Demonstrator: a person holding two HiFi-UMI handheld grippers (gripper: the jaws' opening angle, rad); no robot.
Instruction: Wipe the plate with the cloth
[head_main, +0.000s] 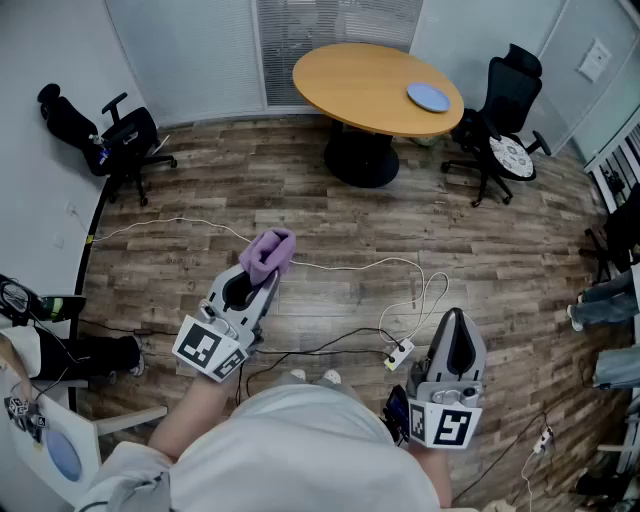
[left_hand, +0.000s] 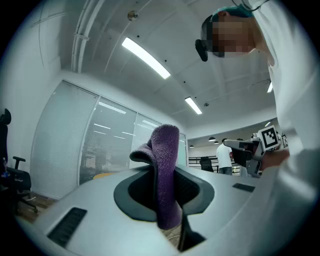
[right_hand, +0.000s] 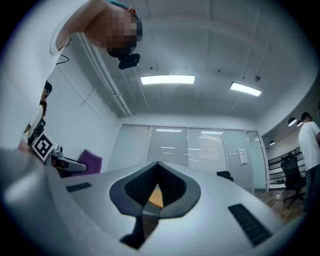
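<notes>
Left gripper (head_main: 262, 272) is clamped on a purple cloth (head_main: 268, 252). The left gripper view shows the terry fabric pinched between the two jaws, its top folded over above them and its lower end hanging down. Right gripper (head_main: 455, 316) holds nothing; its jaws are pressed together at the tips, and only a sliver of orange table top shows through the gap beneath them in its own view. Both grippers are held out in front of the person, tilted slightly upward, the cloth-bearing one further forward. The plate (head_main: 428, 97) – pale blue and round – lies well apart from both, on the right part of a round wooden table (head_main: 350, 80) across the room. A black office chair (head_main: 500, 110) stands just beside the table at its right, and another (head_main: 125, 135) stands by the left wall. Between the person and the table stretches a wood-plank floor (head_main: 250, 190) – white cables (head_main: 340, 266) trail across it to a small white plug block (head_main: 400, 353) near the person's feet.
</notes>
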